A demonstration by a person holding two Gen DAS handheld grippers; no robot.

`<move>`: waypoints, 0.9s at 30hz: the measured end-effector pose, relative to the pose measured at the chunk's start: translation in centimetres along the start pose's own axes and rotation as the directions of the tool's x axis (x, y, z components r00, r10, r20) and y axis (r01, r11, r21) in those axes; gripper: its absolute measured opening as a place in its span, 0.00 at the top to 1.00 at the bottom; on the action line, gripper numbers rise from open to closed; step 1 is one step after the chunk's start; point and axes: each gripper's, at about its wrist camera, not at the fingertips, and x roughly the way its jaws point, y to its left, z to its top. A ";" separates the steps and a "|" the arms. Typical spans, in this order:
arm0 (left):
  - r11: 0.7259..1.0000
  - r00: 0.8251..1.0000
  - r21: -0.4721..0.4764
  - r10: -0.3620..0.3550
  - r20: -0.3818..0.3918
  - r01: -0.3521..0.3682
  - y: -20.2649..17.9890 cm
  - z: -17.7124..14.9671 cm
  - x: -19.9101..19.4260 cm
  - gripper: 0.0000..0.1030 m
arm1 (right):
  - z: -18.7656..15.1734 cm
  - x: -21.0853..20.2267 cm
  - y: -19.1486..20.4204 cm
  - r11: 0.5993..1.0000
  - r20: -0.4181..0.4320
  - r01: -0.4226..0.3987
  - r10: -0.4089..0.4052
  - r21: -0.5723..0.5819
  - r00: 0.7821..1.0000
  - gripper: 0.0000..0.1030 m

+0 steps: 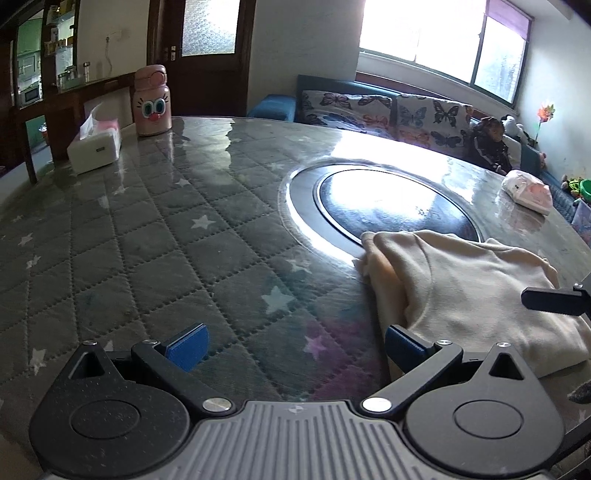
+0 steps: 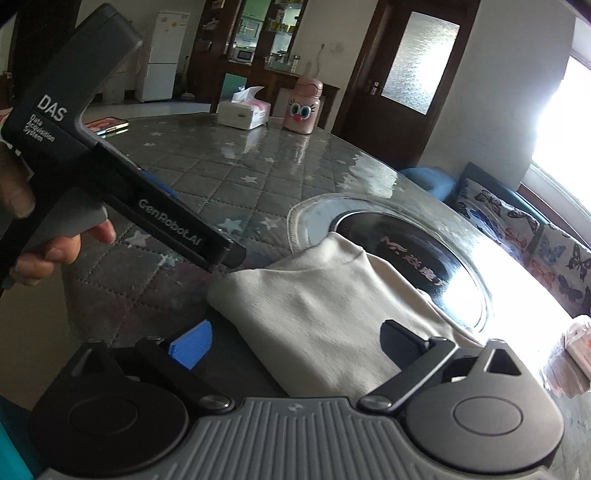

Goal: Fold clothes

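Across frame centre: quilted star-print tabletop (image 1: 155, 236) under glossy cover, window (image 1: 443, 33) glare upper right; cream garment (image 1: 461, 291) folded lower right; left claw (image 1: 295, 349) and right claw (image 2: 293, 341) both wide open, empty.

Left wrist view: set low and close over the quilted star-patterned grey tabletop (image 1: 155, 236), faced toward the window.
Right wrist view: raised, angled leftward.
Shared: cream folded garment (image 1: 465, 291) (image 2: 321, 317), pink cartoon-faced bottle (image 1: 152, 101) (image 2: 303, 107).

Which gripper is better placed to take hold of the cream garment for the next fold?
Probably the right gripper: its open fingers already straddle the cream garment. The left gripper, also open, faces mostly bare table, with only its right finger at the cloth's edge.
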 end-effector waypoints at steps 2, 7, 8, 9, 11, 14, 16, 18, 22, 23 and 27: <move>1.000 1.000 -0.008 0.011 -0.002 -0.011 0.1 0.1 0.1 0.00 | 0.2 0.1 0.2 1.000 -0.001 -0.008 0.008 -0.005 1.000 0.06; 0.999 1.000 -0.032 0.013 -0.022 -0.014 0.5 0.2 0.4 0.00 | 0.5 0.3 0.7 0.999 -0.001 -0.025 0.025 -0.021 1.000 0.11; 0.999 1.000 -0.030 0.015 -0.022 -0.015 0.5 0.2 0.4 0.00 | 0.6 0.3 0.8 0.999 -0.002 -0.028 0.028 -0.024 1.000 0.11; 0.999 1.000 -0.030 0.015 -0.022 -0.015 0.5 0.1 0.5 0.00 | 0.6 0.4 0.9 0.999 -0.004 -0.032 0.032 -0.028 0.999 0.13; 0.999 1.000 -0.036 0.011 -0.019 -0.011 0.7 0.2 0.5 0.00 | 0.7 0.5 1.0 0.999 -0.005 -0.035 0.035 -0.030 0.999 0.20; 0.999 1.000 -0.049 0.008 -0.009 -0.009 1.0 0.5 0.5 0.00 | 0.9 0.7 1.3 0.998 -0.012 -0.045 0.045 -0.034 0.999 0.24; 0.998 1.000 -0.058 0.005 -0.005 -0.005 1.2 0.7 0.5 0.00 | 1.0 1.0 1.5 0.998 -0.017 -0.044 0.043 -0.042 0.999 0.33; 0.998 1.000 -0.068 0.000 -0.003 0.000 1.4 0.9 0.5 0.00 | 1.1 1.1 1.6 0.998 -0.018 -0.049 0.048 -0.050 0.999 0.36; 0.996 1.000 -0.086 -0.014 -0.011 0.013 1.6 1.2 0.7 0.00 | 1.3 1.4 2.0 0.996 -0.014 -0.051 0.050 -0.078 0.999 0.42; 0.996 1.000 -0.092 -0.017 -0.012 0.016 1.6 1.2 0.7 0.00 | 1.4 1.4 2.1 0.995 -0.013 -0.048 0.048 -0.083 0.999 0.43; 0.990 0.998 -0.130 -0.050 -0.027 0.046 1.9 1.5 0.8 0.00 | 1.4 1.5 2.8 0.989 -0.008 -0.045 0.045 -0.138 0.999 0.46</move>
